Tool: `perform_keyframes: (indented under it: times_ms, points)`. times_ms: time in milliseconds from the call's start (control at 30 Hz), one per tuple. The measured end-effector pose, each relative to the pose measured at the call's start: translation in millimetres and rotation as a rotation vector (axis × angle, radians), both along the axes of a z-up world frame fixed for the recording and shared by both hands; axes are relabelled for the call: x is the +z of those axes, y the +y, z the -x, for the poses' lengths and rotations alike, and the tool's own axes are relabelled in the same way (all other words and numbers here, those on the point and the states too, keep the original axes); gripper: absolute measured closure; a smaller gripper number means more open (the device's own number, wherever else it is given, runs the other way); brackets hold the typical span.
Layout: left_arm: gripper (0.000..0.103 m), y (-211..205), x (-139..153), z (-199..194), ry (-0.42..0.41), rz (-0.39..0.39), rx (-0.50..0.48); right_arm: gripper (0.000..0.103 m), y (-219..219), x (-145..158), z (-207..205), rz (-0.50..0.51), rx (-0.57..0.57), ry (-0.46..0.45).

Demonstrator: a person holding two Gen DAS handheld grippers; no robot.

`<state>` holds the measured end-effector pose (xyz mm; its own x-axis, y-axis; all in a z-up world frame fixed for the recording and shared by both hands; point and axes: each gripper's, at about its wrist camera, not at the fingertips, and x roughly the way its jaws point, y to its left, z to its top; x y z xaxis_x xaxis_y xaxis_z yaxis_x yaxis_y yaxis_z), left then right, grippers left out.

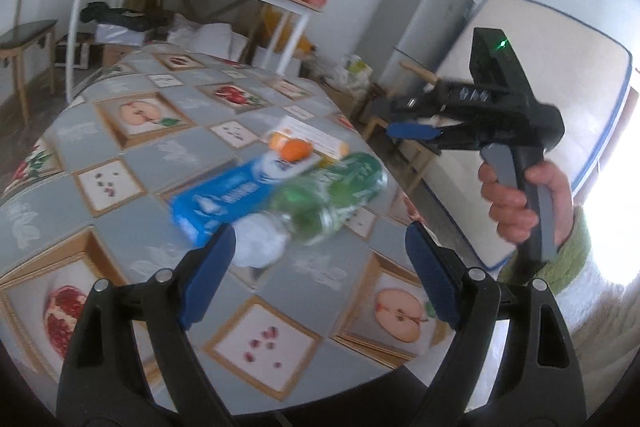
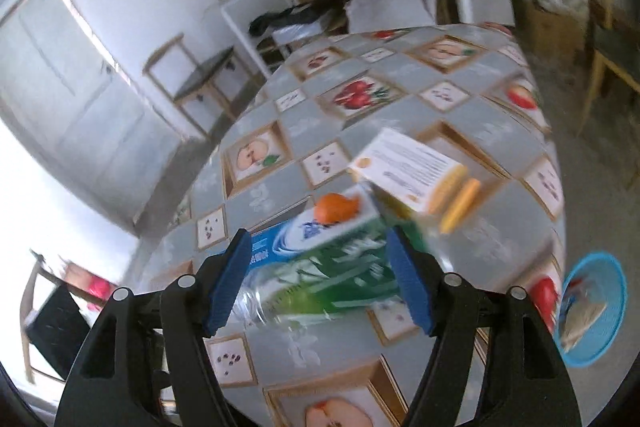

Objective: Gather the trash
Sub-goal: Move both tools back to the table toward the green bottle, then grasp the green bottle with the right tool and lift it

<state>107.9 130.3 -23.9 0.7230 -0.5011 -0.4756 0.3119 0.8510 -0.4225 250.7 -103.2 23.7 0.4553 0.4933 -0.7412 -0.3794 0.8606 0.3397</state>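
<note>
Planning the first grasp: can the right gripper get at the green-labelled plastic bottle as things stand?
Probably yes. The right gripper is open, with the green-labelled plastic bottle lying between its fingers' line of approach and nothing in front. The blue carton lies right alongside the bottle, so the left finger may nudge it.

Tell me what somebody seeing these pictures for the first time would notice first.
Probably the heap of trash in the middle of the fruit-patterned tablecloth: a green-labelled plastic bottle lying across a blue carton with an orange cap, and a white and orange box behind them. Next, the right gripper hanging off the table's right edge, and a blue basket down on the floor.
</note>
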Motion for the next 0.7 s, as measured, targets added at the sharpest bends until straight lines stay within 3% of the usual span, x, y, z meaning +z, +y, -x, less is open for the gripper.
perform_keyframes:
  times_ms: [133, 267, 433, 600, 700]
  points:
    - [0.02, 18, -2, -2, 0.004, 0.021, 0.047, 0.064, 35, -19, -2, 0.104, 0.055, -0.007]
    - [0.02, 32, -5, -2, 0.014, 0.031, 0.082, 0.074, 43, -39, 8, 0.16, 0.1, 0.011]
    - [0.02, 37, -7, -4, 0.024, 0.037, 0.096, 0.075, 20, -43, 37, 0.145, 0.097, 0.012]
    - [0.02, 31, -8, -6, 0.036, 0.038, 0.077, 0.075, -19, -56, 67, 0.1, 0.042, 0.108]
    - [0.02, 23, -8, -7, 0.036, 0.027, 0.057, 0.068, -58, -61, 77, -0.04, -0.05, 0.184]
